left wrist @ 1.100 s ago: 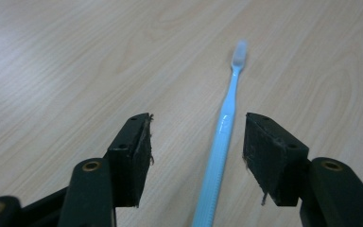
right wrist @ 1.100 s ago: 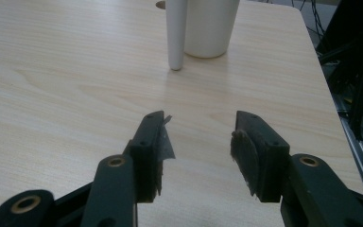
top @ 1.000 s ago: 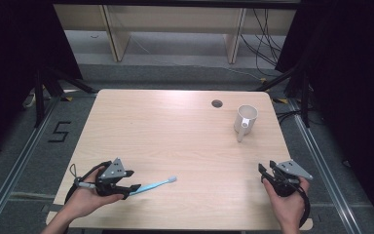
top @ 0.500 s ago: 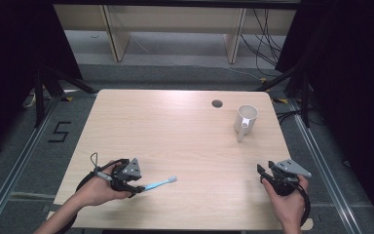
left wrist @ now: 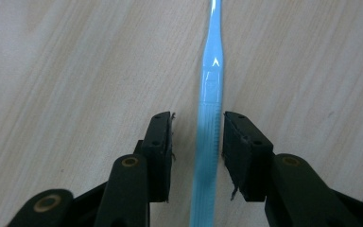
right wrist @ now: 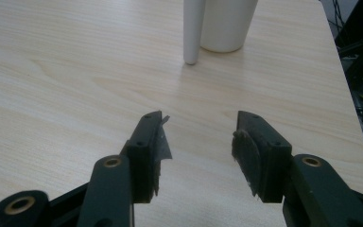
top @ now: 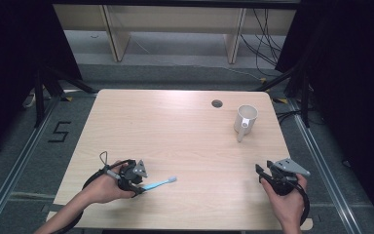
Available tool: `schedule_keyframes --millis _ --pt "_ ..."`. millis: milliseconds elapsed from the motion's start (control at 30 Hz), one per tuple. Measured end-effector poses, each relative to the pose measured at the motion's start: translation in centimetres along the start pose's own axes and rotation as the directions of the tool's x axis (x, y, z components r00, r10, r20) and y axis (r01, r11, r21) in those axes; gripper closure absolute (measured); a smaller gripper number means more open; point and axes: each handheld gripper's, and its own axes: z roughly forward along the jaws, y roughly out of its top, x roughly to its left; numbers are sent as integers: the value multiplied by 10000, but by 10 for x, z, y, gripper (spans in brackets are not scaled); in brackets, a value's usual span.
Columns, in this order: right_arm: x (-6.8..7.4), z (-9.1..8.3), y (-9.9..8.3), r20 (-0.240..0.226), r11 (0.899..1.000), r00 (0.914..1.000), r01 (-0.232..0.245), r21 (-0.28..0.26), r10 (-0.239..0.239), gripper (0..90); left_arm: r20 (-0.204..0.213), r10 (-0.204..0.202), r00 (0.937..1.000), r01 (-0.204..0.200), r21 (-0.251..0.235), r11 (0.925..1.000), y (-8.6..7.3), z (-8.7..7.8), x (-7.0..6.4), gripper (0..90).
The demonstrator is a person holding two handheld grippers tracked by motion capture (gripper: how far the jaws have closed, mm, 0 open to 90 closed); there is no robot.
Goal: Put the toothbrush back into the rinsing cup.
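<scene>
Items counted on the wooden table (top: pixel 175 131): one light blue toothbrush (top: pixel 158 184), one white mug (top: pixel 246 120), two hand-held grippers. One round hole (top: pixel 217 103) is set in the tabletop near the far edge, just left of the mug.

Left gripper (top: pixel 135 184): held in the person's left hand (top: pixel 102 187) at the near left part of the table, low over the surface. In the left gripper view the two jaws stand parted on either side of the toothbrush handle (left wrist: pixel 208 142). The handle runs between them, closer to the right-hand jaw, with bare wood visible between it and the left-hand jaw. The jaws straddle the handle and are not closed on it. The toothbrush lies flat on the table, its head pointing away from the gripper toward the table's middle.

Right gripper (top: pixel 261 173): held in the person's right hand (top: pixel 285 200) at the near right corner. In the right gripper view (right wrist: pixel 198 137) the jaws are spread wide with nothing between them but bare tabletop.

Mug: upright near the far right corner, well apart from both grippers and from the toothbrush. Its long straight handle (right wrist: pixel 192 29) slants down the side to the tabletop on the near side.
</scene>
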Motion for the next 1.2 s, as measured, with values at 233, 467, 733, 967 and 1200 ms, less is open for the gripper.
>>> schedule_keyframes --millis 233,467,733,967,1200 --pt "3 -1 1 -143 9992 9991 -398 -49 398 532 -47 151 9999 -151 162 9998 2 2 -1 644" --pt "1 0 2 -28 9997 9999 -141 -175 140 532 160 -96 9998 91 297 9995 4 5 -2 664" --pt "3 2 2 -167 9998 9997 -170 -96 169 532 520 -443 9977 423 381 9984 5 5 3 729" --pt "2 1 2 -144 9998 9998 -154 -150 152 532 451 -148 9989 120 622 9980 8 5 0 769" --pt "4 1 1 -283 9996 9992 -292 1 292 532 518 -27 9987 -20 914 9958 11 5 -1 772"
